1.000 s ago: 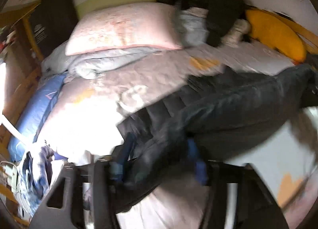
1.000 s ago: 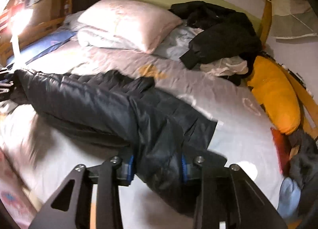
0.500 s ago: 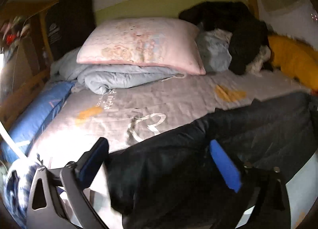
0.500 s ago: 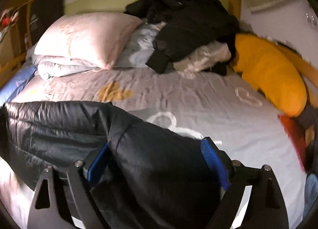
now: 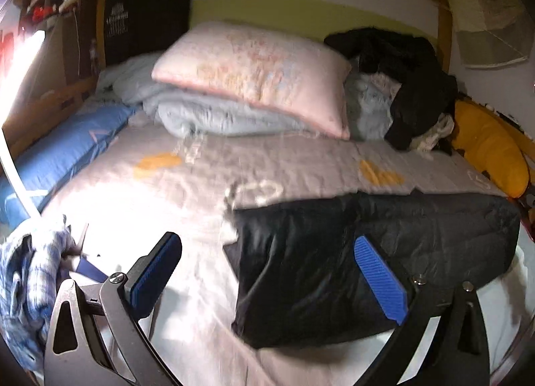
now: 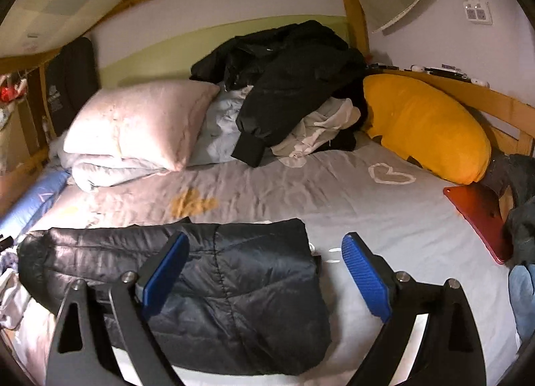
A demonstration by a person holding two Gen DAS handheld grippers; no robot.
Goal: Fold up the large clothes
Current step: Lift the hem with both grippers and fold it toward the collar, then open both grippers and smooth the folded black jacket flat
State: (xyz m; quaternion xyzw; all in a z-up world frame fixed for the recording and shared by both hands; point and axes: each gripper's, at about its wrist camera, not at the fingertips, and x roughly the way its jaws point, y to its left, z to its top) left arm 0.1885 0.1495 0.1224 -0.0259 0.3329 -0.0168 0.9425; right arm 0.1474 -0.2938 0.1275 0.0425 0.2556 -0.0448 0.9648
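Note:
A dark quilted jacket lies folded in a flat block on the grey sheet near the bed's front edge. In the left wrist view it sits to the right, and my left gripper hangs wide open over its left edge, its blue pads touching nothing. In the right wrist view the jacket fills the lower left. My right gripper is above its right half with jaws opening; the jacket lies below them and neither pad presses on it.
A pink pillow on a folded pale quilt and a heap of black clothes fill the head end. A yellow cushion and red board line the right side. A blue plaid cloth lies front left.
Both grippers have let go of the jacket and opened wide. They have drawn back from it, and the jacket now lies folded flat on the sheet.

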